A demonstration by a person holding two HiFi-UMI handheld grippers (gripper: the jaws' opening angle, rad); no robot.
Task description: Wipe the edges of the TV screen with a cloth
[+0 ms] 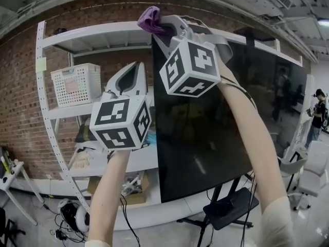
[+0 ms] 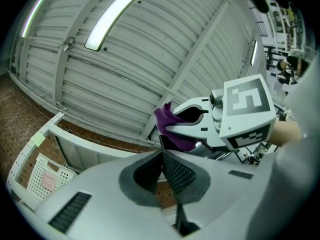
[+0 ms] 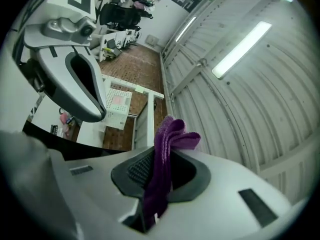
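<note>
Right gripper (image 1: 165,25) clamped on cloth (image 1: 150,18), high at TV (image 1: 216,138) top corner, 12 o'clock, so fold meets edge for wiping, I judge. Left gripper (image 1: 135,68) jaws together, empty, at 9 o'clock beside TV, clear of my wiping path.

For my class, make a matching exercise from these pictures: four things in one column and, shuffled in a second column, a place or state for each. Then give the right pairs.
Things:
1. purple cloth
2. TV screen
3. white basket
4. left gripper

Place or state:
A. on a shelf
B. shut, nothing between its jaws
C. clamped in the right gripper
D. dark, mounted on a stand

Pairs: 1-C, 2-D, 3-A, 4-B
</note>
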